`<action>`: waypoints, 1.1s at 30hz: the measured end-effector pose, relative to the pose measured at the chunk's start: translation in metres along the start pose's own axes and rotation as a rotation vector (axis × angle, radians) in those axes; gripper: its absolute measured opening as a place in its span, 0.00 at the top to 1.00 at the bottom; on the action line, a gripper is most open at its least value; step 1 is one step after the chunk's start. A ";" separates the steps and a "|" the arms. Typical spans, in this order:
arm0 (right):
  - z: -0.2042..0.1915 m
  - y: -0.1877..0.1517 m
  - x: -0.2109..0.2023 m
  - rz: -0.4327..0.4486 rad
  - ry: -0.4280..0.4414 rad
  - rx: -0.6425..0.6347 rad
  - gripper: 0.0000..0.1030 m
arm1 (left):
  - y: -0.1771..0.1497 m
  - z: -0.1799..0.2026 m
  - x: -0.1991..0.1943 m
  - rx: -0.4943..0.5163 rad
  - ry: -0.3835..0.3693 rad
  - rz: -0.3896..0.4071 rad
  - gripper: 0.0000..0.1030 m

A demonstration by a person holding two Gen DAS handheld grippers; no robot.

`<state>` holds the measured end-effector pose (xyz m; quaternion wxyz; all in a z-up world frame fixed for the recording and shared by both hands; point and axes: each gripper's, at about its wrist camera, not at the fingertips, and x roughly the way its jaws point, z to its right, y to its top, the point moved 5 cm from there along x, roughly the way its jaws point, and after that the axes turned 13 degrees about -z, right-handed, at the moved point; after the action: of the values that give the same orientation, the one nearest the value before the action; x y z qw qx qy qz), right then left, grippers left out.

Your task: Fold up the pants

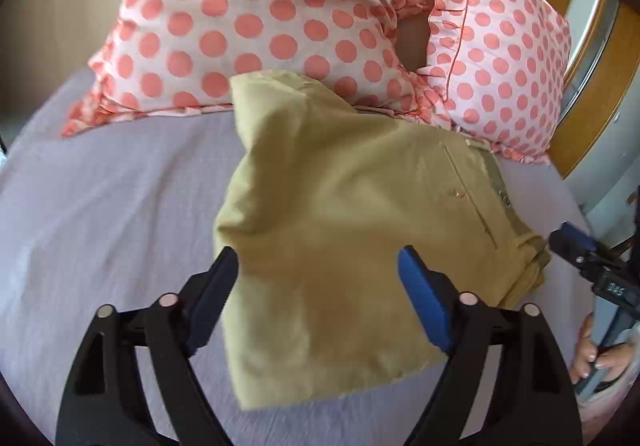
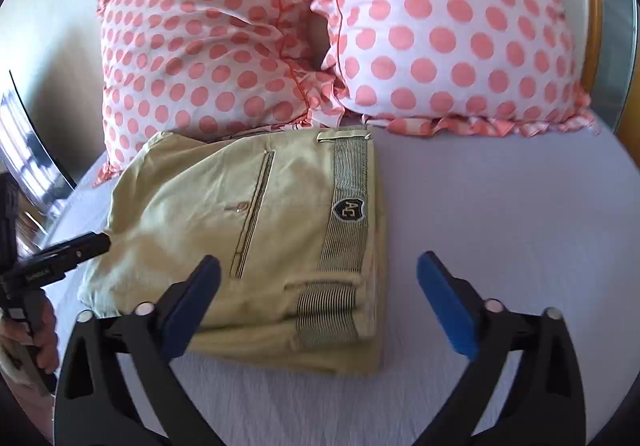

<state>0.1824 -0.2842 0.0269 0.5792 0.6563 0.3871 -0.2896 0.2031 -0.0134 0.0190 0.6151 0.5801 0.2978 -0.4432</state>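
Both wrist cams sit low and close over the bed point(image 1: 100, 206), facing the pillows point(image 2: 440, 26) at its head edge. Left looks from left, right from right; both share the pants point(image 1: 340, 206).

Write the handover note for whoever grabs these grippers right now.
Left gripper: open, holding nothing, over the pants' left part.
Right gripper: open, holding nothing, over the waistband end.
Pants: lying on the sheet in a compact stack, just in front of the pillows.
Done: the folds appear made.
Left: the left edge looks puffy; perhaps flatten it, otherwise withdraw.
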 end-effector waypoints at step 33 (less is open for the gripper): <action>-0.054 -0.093 0.021 -0.119 -0.111 -0.052 0.01 | -0.106 0.002 -0.002 0.000 0.189 0.013 0.02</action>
<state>0.1109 -0.2244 -0.0314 0.5984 0.5997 0.4001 -0.3496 0.1070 -0.0084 -0.0266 0.5873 0.6210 0.3509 -0.3826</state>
